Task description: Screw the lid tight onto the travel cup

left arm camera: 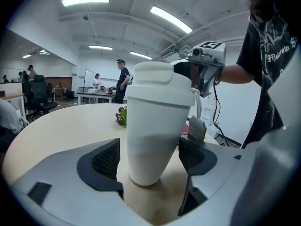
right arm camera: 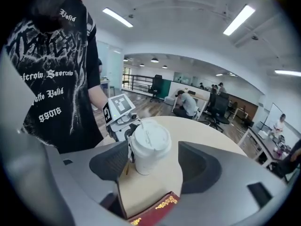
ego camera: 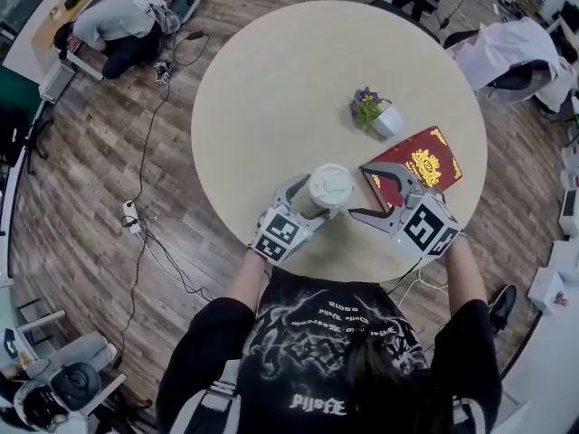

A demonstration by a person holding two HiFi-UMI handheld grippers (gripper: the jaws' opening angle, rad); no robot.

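**Head view:** a white cup (ego camera: pixel 315 209) stands upright near the table's (ego camera: pixel 271 80) near edge, with its lid (ego camera: pixel 331 186) on top. The left hand-held gripper (ego camera: pixel 312 204) has its jaws spread wide either side of the cup. The right hand-held gripper (ego camera: pixel 369 194), its jaws apart and empty, hovers over the corner of a red book (ego camera: pixel 425 161) just right of the cup. A potted plant (ego camera: pixel 375 114) sits beyond the book. Cables (ego camera: pixel 149 215) trail over the floor (ego camera: pixel 81 197).

**Left gripper view:** the cup's long axis is vertical and it tapers to its base. Both pads stand just clear of its wall. The plant peeks out behind it.

**Right gripper view:** the cup stands beyond the open jaws, with the book's corner beneath them.
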